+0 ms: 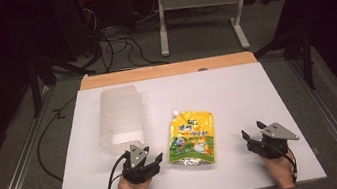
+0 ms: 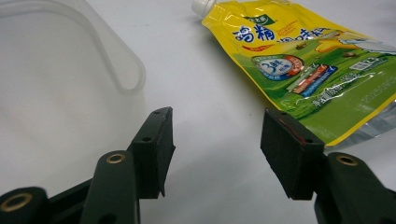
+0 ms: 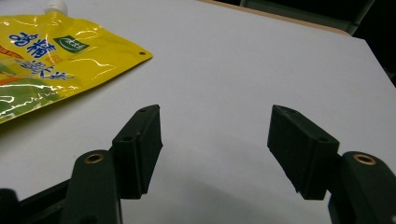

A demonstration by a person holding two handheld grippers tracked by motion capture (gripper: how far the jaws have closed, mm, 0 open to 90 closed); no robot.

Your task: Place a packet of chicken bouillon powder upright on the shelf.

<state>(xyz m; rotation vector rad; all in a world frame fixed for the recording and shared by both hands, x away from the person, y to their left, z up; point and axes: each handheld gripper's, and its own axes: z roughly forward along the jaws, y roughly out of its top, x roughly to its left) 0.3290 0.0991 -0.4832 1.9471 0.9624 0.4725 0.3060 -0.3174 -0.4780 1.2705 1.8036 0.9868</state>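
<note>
While both tools rest low over the white table point(image 1: 236, 89), nothing is held; the left gripper point(image 2: 215, 154) is seen with jaws parted and bare table between them, the clear tub point(image 1: 120, 117) just ahead on one side and the yellow pouch point(image 1: 192, 138) lying flat on the other; the right gripper point(image 3: 215, 149) is likewise spread wide and empty, well apart from the pouch.
</note>
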